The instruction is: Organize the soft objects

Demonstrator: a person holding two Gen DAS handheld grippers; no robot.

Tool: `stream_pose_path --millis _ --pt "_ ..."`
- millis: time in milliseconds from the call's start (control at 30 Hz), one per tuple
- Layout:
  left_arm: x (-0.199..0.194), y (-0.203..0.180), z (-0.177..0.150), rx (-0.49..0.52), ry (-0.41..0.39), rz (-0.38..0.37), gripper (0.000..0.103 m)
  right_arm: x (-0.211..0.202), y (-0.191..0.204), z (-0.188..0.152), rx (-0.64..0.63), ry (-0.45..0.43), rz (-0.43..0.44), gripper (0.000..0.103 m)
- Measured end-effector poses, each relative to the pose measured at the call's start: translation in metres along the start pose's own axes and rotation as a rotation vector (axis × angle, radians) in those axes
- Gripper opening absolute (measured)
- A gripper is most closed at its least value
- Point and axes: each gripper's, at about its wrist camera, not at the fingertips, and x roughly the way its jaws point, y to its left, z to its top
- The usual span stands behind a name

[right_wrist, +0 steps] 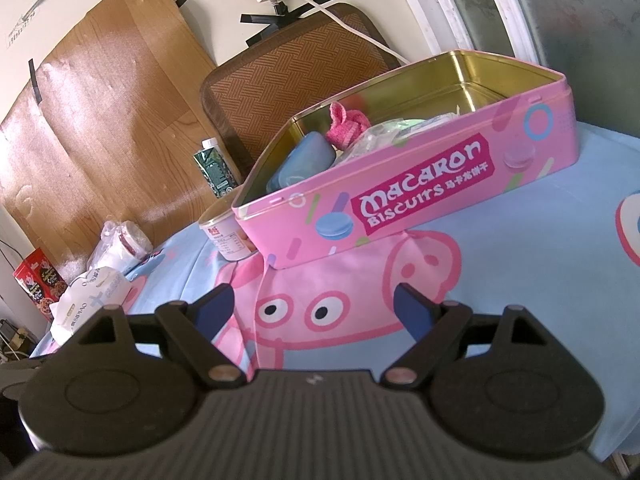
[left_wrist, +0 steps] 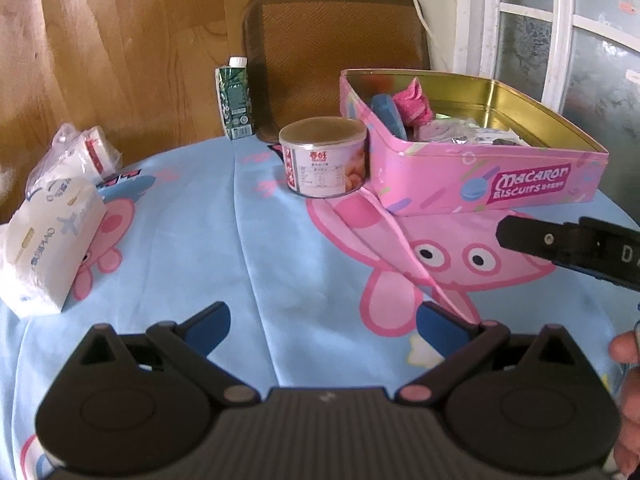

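An open pink macaron biscuit tin (left_wrist: pixel 476 178) (right_wrist: pixel 404 208) sits on the blue cartoon cloth. Inside lie a pink knitted cloth (left_wrist: pixel 412 104) (right_wrist: pixel 346 126), a blue soft pouch (left_wrist: pixel 386 114) (right_wrist: pixel 308 158) and crinkly wrapped items (left_wrist: pixel 460 134) (right_wrist: pixel 384 132). A white tissue pack (left_wrist: pixel 46 240) (right_wrist: pixel 86 300) lies at the left edge. My left gripper (left_wrist: pixel 322 326) hovers open over bare cloth, well short of the tin. My right gripper (right_wrist: pixel 312 308) is open too, just in front of the tin, with nothing between its fingers; one of its fingers (left_wrist: pixel 568 248) shows in the left wrist view.
A labelled can (left_wrist: pixel 324 156) (right_wrist: pixel 230 240) stands against the tin's left corner. A green carton (left_wrist: pixel 236 98) (right_wrist: pixel 214 170) is behind it, near a brown woven chair back (left_wrist: pixel 340 52). A plastic bag of white things (left_wrist: pixel 84 152) (right_wrist: pixel 120 244) sits far left. A hand (left_wrist: pixel 628 396) shows at right.
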Motion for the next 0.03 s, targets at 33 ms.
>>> stream_pose_path --millis 33 --pt "-0.0002 -0.0008 0.0001 0.005 -0.003 0.002 0.103 0.0000 -0.0001 0.0000 0.001 0.000 0.000 0.089"
